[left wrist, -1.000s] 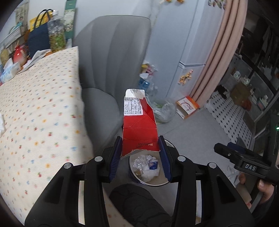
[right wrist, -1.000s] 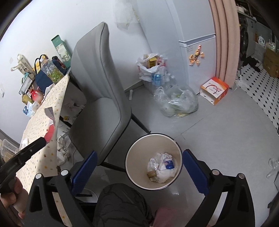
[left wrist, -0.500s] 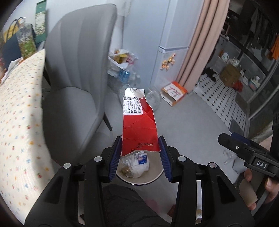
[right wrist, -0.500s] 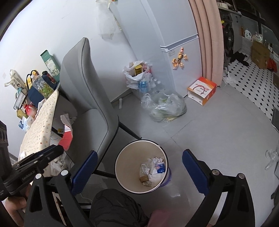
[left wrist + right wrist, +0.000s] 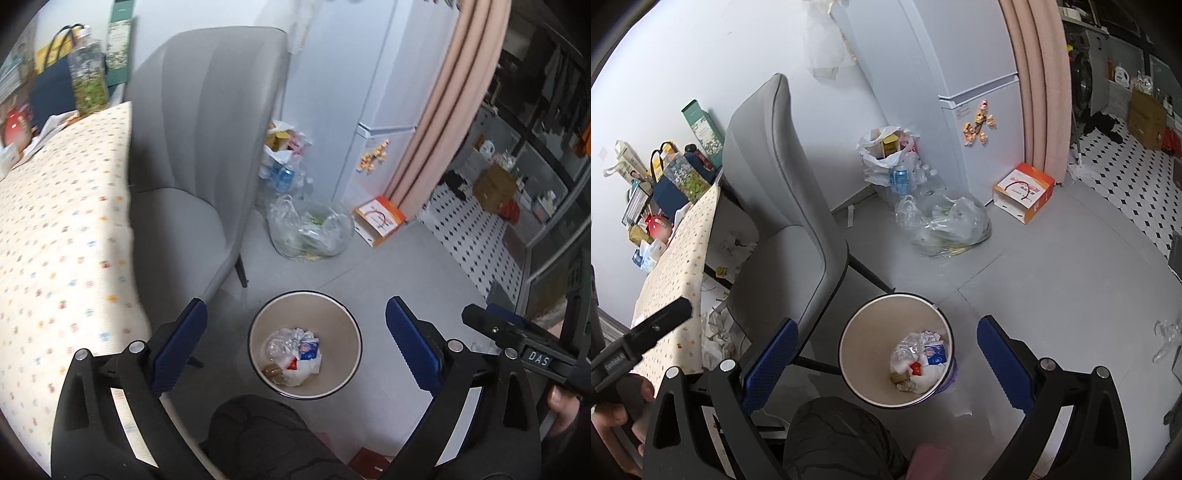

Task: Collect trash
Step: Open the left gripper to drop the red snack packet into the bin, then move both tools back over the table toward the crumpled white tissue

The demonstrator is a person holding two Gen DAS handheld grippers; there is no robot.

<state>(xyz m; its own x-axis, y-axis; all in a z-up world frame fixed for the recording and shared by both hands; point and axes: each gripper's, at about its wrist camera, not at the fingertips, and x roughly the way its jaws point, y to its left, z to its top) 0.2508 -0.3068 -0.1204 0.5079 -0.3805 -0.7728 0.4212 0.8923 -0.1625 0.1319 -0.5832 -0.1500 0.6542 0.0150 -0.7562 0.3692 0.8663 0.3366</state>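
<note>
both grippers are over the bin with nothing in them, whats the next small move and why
Probably swing the left gripper, jaws opening with nothing between them, back toward the table for more trash. The bin below already holds crumpled rubbish, and the right gripper is open too. What on the table counts as trash is unclear from here.

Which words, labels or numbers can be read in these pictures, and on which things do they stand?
"DAS": on the label of the right claw's body, seen in the left wrist view.
Orange and white box on the floor: red print, too small to read.
Green carton on the table: too blurred.
Blue can: unreadable.
</note>
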